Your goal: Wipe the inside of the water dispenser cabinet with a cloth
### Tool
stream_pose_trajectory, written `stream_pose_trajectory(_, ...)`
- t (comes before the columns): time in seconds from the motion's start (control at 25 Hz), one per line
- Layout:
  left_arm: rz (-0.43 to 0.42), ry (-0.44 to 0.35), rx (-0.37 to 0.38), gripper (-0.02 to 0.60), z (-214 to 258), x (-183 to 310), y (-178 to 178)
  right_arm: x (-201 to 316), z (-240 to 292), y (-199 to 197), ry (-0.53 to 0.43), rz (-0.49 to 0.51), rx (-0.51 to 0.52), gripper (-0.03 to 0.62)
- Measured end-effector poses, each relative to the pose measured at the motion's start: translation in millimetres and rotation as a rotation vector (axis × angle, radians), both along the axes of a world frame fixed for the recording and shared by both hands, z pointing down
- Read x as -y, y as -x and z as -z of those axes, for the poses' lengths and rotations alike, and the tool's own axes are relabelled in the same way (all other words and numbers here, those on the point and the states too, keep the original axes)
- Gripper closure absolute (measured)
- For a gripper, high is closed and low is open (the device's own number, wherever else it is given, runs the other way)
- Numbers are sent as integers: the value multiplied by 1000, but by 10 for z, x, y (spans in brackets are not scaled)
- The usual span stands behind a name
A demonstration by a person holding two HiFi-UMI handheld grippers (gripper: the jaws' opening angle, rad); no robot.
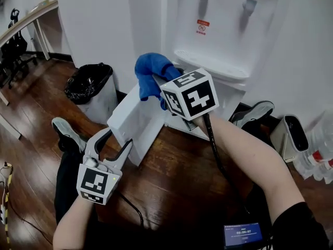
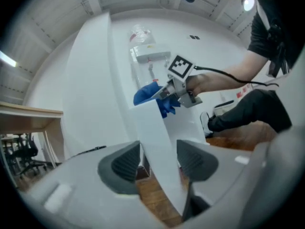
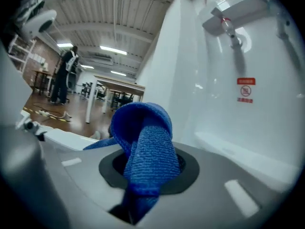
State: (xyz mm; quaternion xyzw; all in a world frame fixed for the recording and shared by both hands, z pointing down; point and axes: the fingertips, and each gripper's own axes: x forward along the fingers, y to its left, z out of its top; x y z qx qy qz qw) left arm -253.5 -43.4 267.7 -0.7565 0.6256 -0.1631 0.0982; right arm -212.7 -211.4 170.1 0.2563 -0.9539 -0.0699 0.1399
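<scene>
Blue cloth [image 3: 145,142] clenched in right gripper [image 3: 147,171], raised just in front of water dispenser [image 1: 218,30], above its cabinet door [image 1: 138,121]. Left gripper [image 2: 159,163] clamped on that door's edge, holding it swung out from the dispenser's base. Seemingly early on: door opened, cloth ready, wiping inside not yet begun.

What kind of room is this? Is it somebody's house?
Most likely an office or shared workroom, not a house. There is a white water dispenser, a bin lined with a black bag beside it, and a desk with a black office chair at the far left.
</scene>
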Motion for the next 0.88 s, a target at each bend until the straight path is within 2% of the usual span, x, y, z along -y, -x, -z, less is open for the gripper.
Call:
stream_pose_trajectory(0.12,10,55,-80,341,-137,31,92,268,-32,-28,-56,-81,10,500)
stream_pose_trajectory(0.24,19,97,-170,344,-197,49,132,56,-33,4,-38,-25,70,500)
stream_pose_trajectory(0.4,28,118,-201,356,-239,88,172,-931,-58,175,8,249,165,500)
stream_pose_trajectory(0.52,32,132,-195,368,-303,99,141,-1860,-76,295,-24,487,199,500)
stream_pose_trajectory(0.6,33,131,-200,368,-314,90,128,-2199,-119,299,-47,577,207,500)
stream_pose_trajectory(0.64,33,131,-202,368,-318,86,128,-2229,-156,278,-51,588,213,500)
stream_pose_trajectory(0.72,34,133,-201,368,-337,80,137,-2039,-237,208,-40,545,241,500)
stream_pose_trajectory(0.88,38,142,-203,368,-366,100,160,-1079,-413,-18,10,301,289,500)
